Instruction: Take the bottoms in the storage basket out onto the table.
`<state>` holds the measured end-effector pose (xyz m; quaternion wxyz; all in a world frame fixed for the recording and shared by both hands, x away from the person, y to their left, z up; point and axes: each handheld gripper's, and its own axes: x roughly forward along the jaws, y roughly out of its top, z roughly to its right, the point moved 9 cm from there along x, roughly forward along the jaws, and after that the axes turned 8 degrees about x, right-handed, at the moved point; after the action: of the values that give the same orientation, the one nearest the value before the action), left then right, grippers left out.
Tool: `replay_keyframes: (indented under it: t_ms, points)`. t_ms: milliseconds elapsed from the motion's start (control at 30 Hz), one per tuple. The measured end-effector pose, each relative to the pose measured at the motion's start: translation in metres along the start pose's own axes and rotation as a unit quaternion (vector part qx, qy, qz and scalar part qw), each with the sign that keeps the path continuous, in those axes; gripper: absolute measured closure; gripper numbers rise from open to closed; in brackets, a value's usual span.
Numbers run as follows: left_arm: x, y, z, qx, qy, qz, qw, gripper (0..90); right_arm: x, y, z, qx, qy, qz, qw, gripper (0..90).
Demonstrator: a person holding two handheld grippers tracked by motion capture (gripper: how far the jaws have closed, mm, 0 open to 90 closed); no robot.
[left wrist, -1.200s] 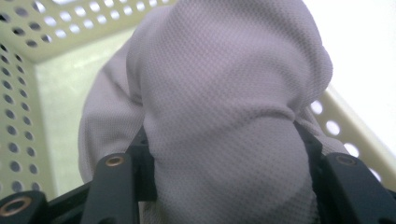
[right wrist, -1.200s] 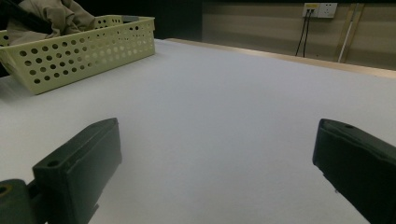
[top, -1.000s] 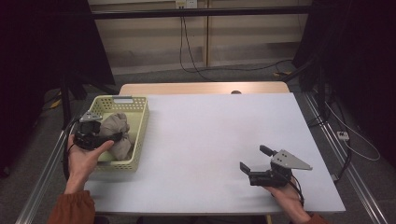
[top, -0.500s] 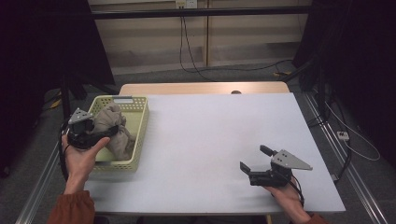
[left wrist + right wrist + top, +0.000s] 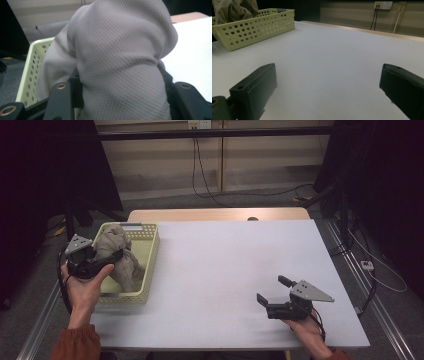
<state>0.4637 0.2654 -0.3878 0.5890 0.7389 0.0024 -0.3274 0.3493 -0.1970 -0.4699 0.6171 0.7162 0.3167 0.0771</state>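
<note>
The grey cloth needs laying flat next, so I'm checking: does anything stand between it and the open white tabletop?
Only the basket: its right wall lies between the grey cloth, which the left gripper holds, and the bare table. Beyond it, nothing visible.

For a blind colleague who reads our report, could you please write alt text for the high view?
The person's left gripper is shut on a grey cloth, held above a pale yellow perforated basket at the left edge of a white table. The right gripper, jaws open with nothing between them, rests in the other hand near the table's front right corner.
</note>
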Motion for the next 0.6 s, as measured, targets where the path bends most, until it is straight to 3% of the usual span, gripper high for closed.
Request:
replay_keyframes:
  t_ms: [600]
  points:
    - [-0.016, 0.016, -0.007, -0.014, 0.037, 0.059, 0.9975, 43.9, 0.001, 0.000, -0.001, 0.001, 0.004, 0.000, 1.0000, 1.0]
